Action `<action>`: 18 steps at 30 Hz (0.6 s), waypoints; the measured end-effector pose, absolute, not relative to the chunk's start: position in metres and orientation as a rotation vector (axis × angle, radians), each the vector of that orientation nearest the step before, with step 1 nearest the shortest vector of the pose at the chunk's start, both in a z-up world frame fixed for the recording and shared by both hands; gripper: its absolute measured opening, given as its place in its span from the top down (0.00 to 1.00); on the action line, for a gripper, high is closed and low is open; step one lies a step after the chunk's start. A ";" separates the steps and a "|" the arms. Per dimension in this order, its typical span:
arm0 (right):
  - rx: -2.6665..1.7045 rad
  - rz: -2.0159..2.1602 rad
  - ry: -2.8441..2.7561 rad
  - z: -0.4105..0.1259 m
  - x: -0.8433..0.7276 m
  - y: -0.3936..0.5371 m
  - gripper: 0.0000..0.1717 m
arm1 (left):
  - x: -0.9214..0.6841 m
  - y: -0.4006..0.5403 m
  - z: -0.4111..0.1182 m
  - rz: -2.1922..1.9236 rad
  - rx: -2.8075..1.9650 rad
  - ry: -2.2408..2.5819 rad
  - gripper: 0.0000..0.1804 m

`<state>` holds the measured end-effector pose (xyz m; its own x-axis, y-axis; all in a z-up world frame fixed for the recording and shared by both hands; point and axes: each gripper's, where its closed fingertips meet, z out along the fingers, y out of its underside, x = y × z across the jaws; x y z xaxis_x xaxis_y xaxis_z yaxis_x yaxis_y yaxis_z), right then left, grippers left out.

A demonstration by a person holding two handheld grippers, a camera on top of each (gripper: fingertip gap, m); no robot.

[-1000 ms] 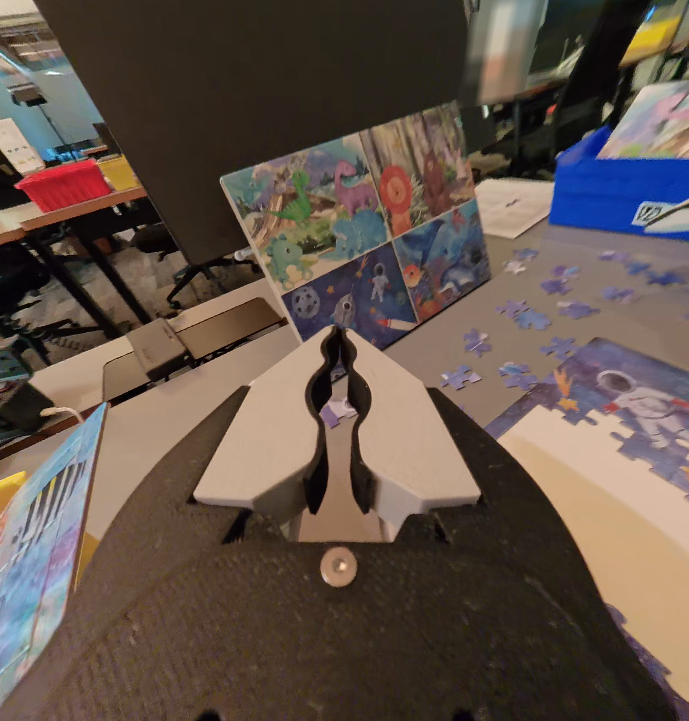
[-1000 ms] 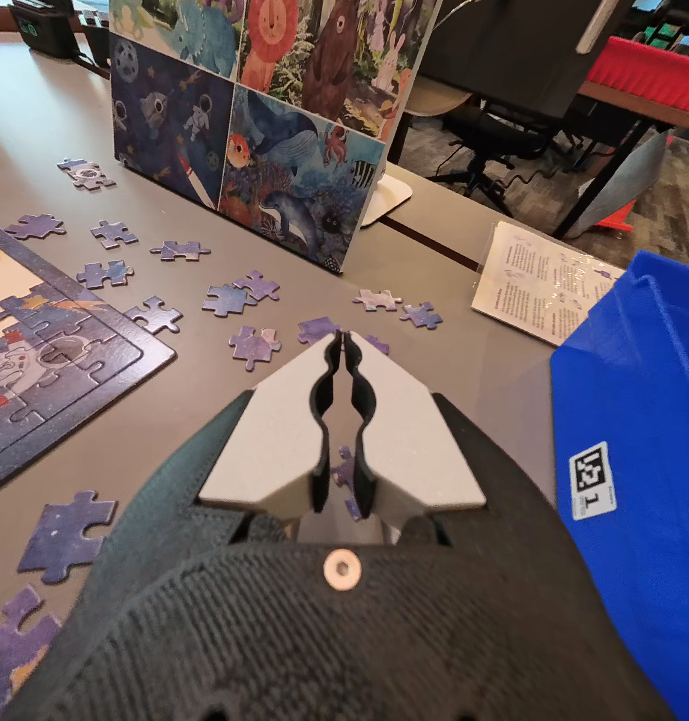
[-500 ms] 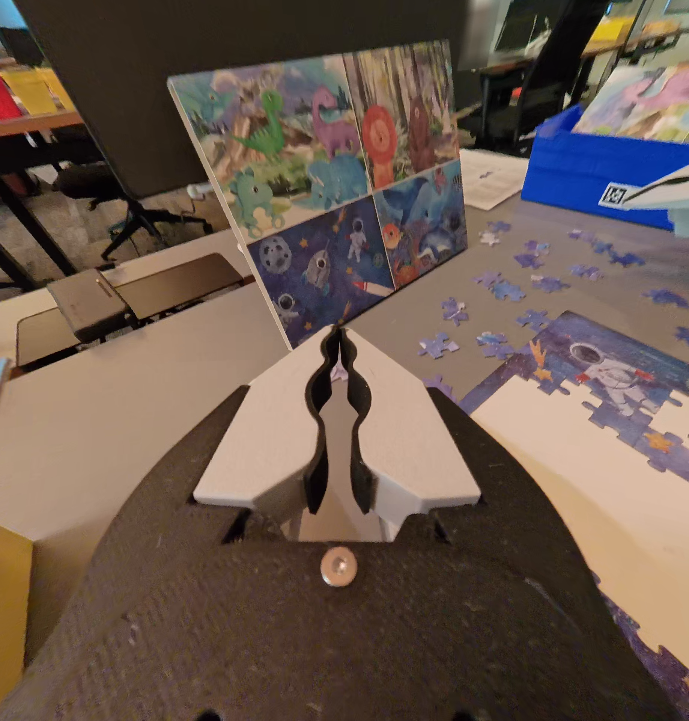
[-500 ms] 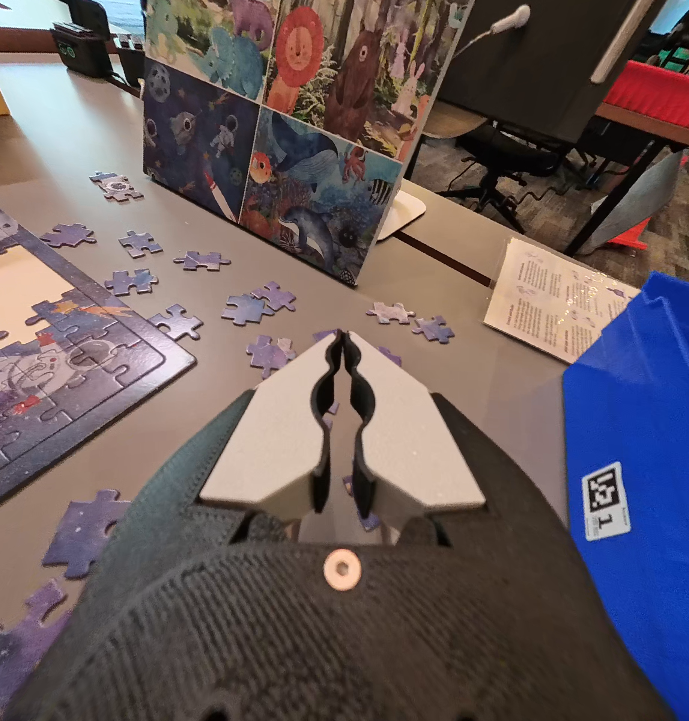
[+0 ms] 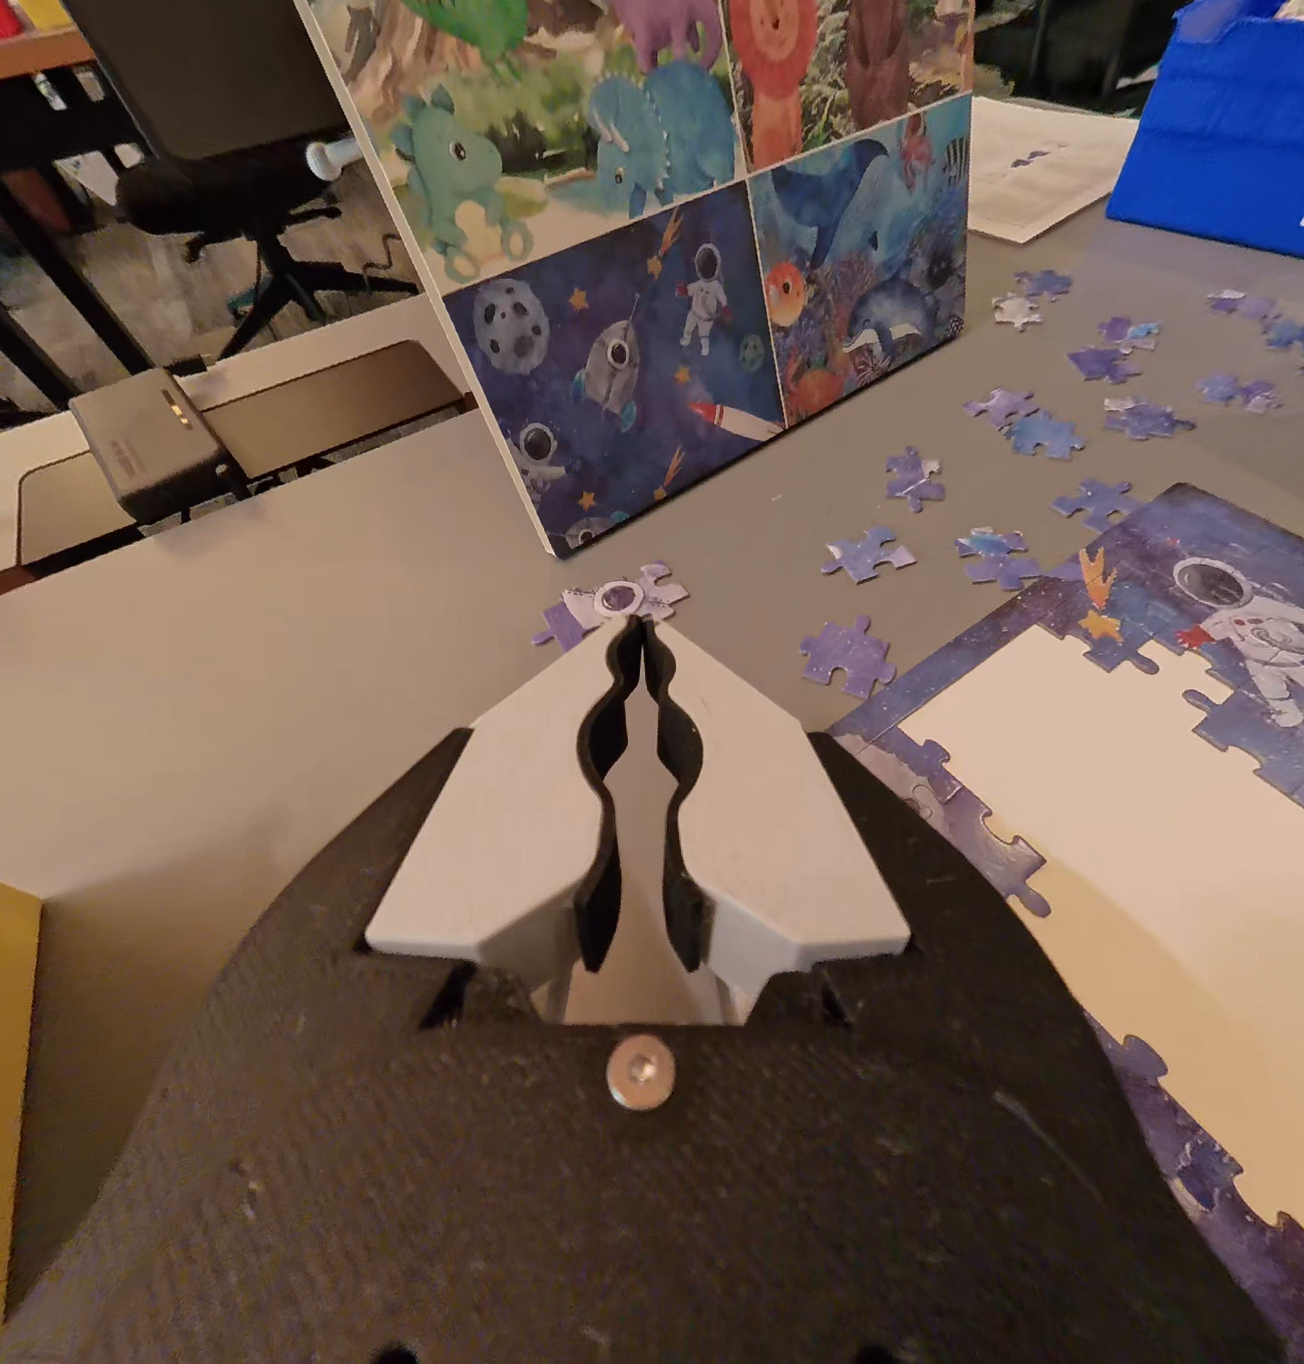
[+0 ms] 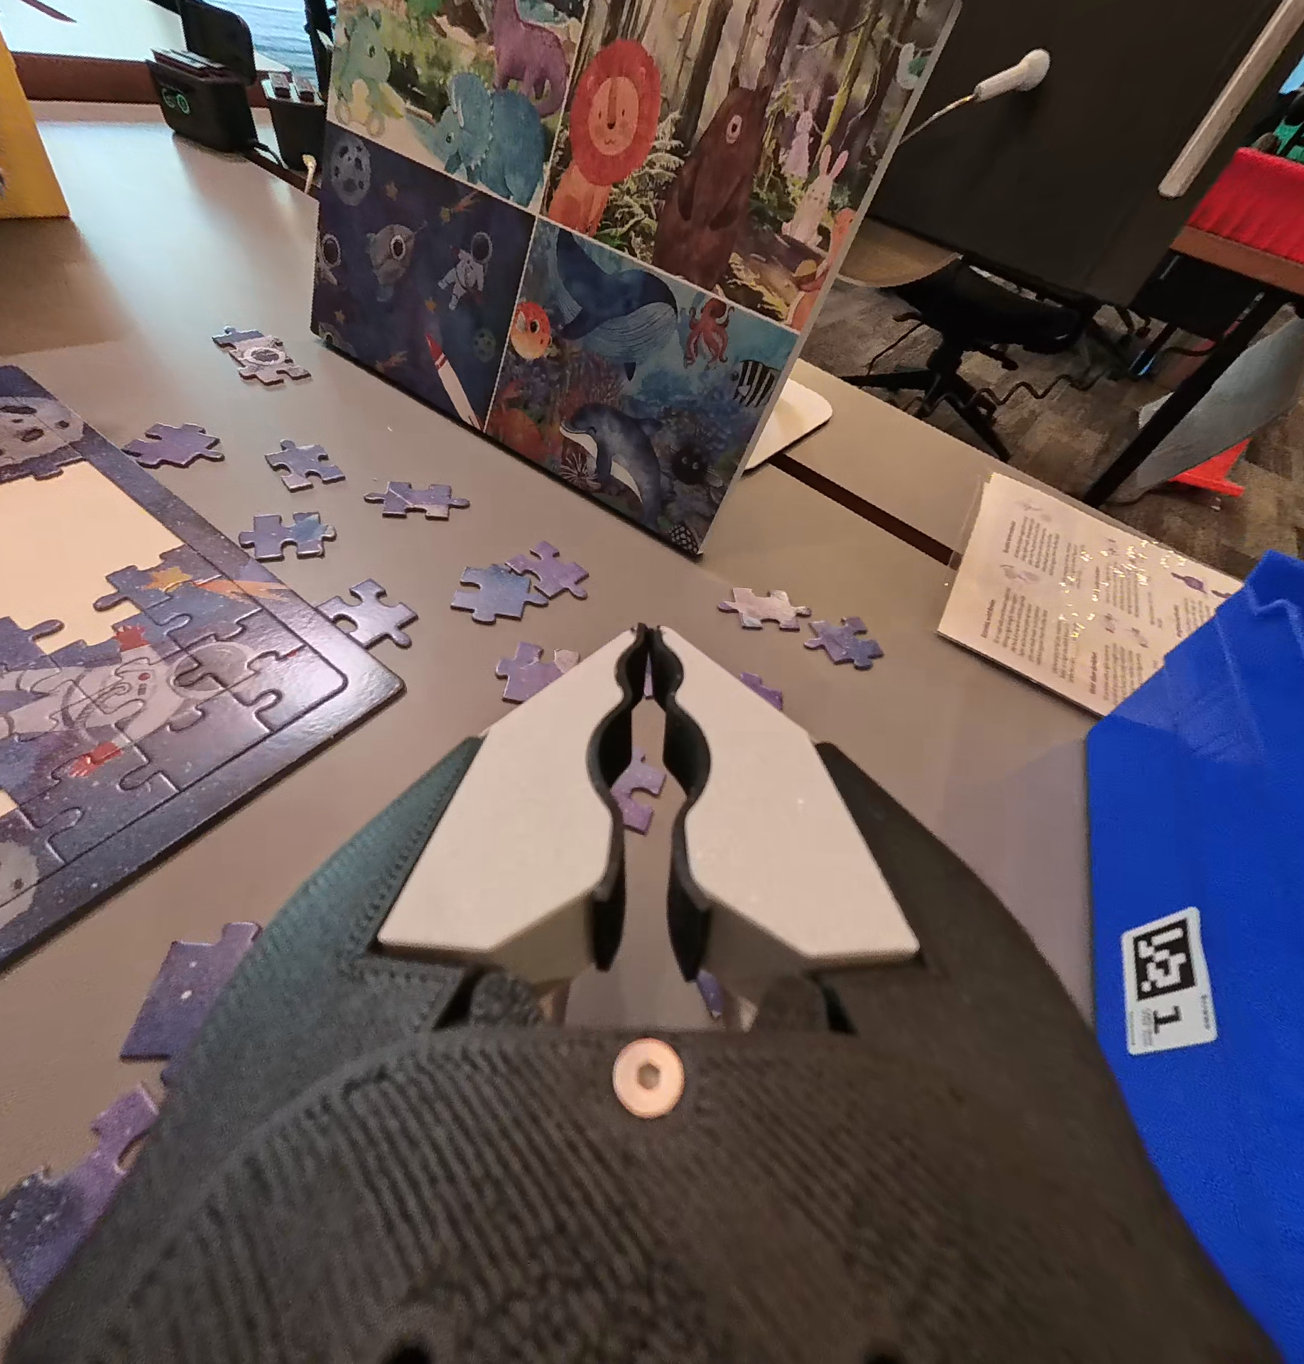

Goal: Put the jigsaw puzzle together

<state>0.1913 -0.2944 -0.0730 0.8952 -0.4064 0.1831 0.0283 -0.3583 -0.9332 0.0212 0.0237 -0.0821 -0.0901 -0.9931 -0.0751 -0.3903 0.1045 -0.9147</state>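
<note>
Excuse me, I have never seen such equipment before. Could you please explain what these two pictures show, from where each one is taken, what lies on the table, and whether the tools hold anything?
There is no robot here: a person holds one two-finger gripper in each hand, and each carries a camera looking forward along its fingers. One picture is from the left gripper, the other from the right gripper. Both have their grey fingers closed and hold nothing.

On the grey table lie a half-finished space jigsaw, loose purple pieces and a standing picture board. The left tips point at a piece with a round window. Beside the right gripper are a blue bin and a printed sheet.
</note>
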 end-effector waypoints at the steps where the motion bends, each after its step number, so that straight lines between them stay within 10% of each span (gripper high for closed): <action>1: -1.890 -0.461 0.281 -0.073 0.191 -0.295 1.00 | 0.022 0.023 -0.083 -0.966 -1.390 1.609 1.00; 18: -1.860 -0.358 0.308 -0.075 0.188 -0.290 1.00 | 0.022 0.033 -0.092 -0.865 -1.371 1.629 1.00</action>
